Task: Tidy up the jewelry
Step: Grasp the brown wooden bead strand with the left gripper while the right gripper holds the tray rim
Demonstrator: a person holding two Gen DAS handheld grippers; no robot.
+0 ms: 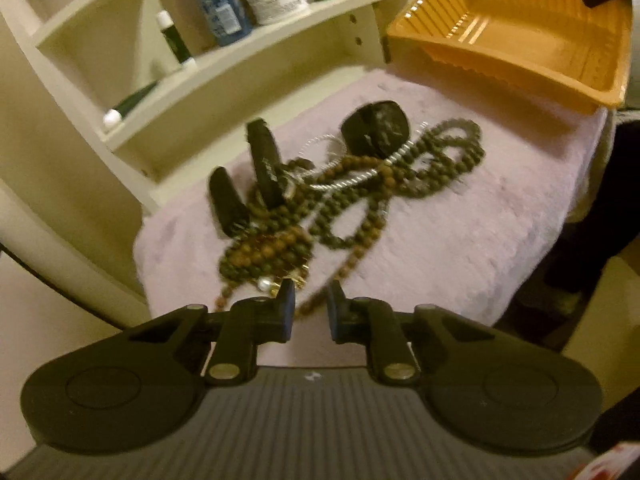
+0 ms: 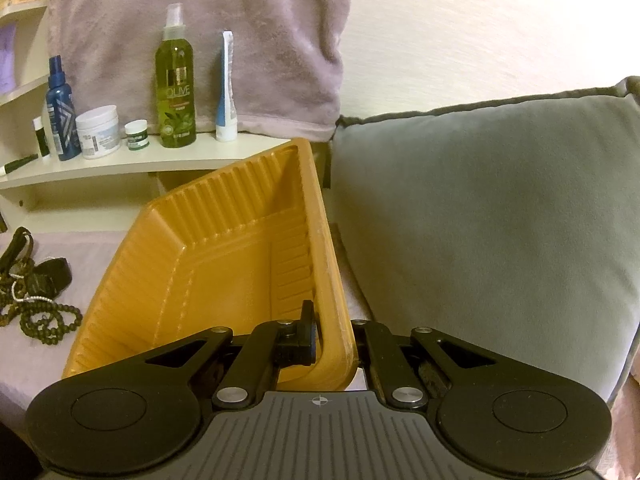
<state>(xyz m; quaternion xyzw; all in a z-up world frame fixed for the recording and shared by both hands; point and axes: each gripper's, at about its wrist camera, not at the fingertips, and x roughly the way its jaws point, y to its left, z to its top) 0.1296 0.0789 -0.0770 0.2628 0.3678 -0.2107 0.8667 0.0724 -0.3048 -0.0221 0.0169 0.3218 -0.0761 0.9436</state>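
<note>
The tangled bead necklaces are lying on the pink blanket, just ahead of the left gripper, whose narrow jaws are holding nothing. The right gripper jaws are clamping the orange tray rim, tilting it.

Dimly and warmly lit throughout, with a yellowish cast and soft, weak shadows. Smeared by motion blur in the left wrist view, worst over the bead pile, with small glints along the orange tray ribs. Sharper from the right wrist, yet bowed and vignetted at the corners.
</note>
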